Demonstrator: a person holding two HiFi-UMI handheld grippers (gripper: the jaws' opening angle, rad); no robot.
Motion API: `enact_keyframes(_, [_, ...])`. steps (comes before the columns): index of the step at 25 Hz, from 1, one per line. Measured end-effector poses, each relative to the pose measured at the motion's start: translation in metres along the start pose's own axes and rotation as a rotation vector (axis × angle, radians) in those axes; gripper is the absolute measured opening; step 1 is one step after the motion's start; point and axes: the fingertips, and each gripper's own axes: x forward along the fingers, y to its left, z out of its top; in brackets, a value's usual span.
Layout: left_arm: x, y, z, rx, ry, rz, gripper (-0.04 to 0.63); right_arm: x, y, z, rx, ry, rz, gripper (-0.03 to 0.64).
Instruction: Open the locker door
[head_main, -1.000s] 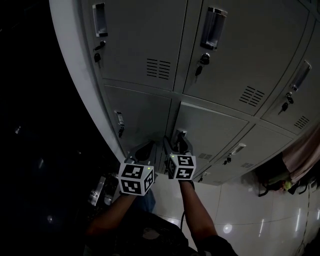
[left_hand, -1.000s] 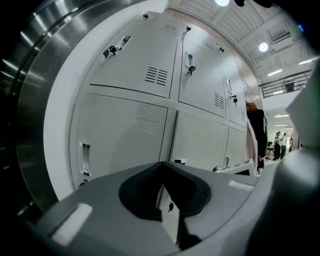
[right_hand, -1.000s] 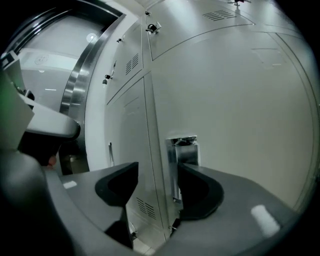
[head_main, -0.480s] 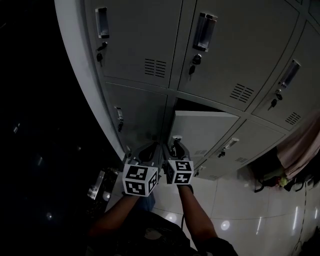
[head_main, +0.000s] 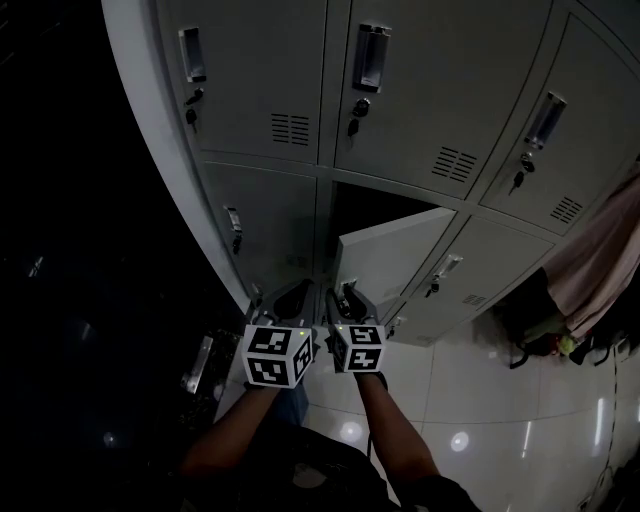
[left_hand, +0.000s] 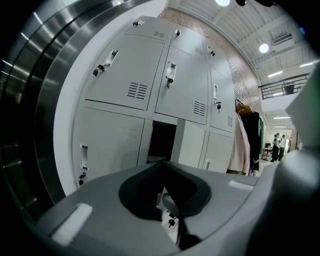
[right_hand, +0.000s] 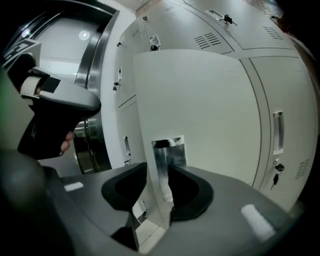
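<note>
Right tongs (right_hand: 159, 167) straddle the free edge of the locker door (right_hand: 200, 100), one jaw behind the edge and the other over the metal handle recess (right_hand: 169, 155); the jaws are closing on that edge, and we see no firm press of the pads yet; left tongs (left_hand: 161, 165) are closed with nothing between them, held just beside the right pair in front of the locker bank (head_main: 260, 90); we judge the step in hand to be the swing itself, since the door stands partly open in the middle column, one row below the top doors in the head view, with the dark compartment (head_main: 365, 205) showing behind it; the next move, as we read it, calls for a firm pinch on the edge and a pull along an arc about the hinge, wrist turning with the door so the pads do not slide off; the hinge side lies to our right, the free edge points out toward us, and the outer face looks off to our right; the door's long axis, like the handle's, runs upright.
</note>
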Motion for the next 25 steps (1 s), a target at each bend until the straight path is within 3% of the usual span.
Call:
enact_keyframes(10, [-0.03,-0.048,-0.001,0.039,0.022,-0.024,0.005,-0.048,-0.007,-0.011,-0.008,0.05,-0.018,0.127])
enact_keyframes(25, [-0.063,-0.094,-0.005,0.027,0.055,-0.065,0.005,-0.114,-0.034,-0.025,-0.016,0.123,-0.11,0.143])
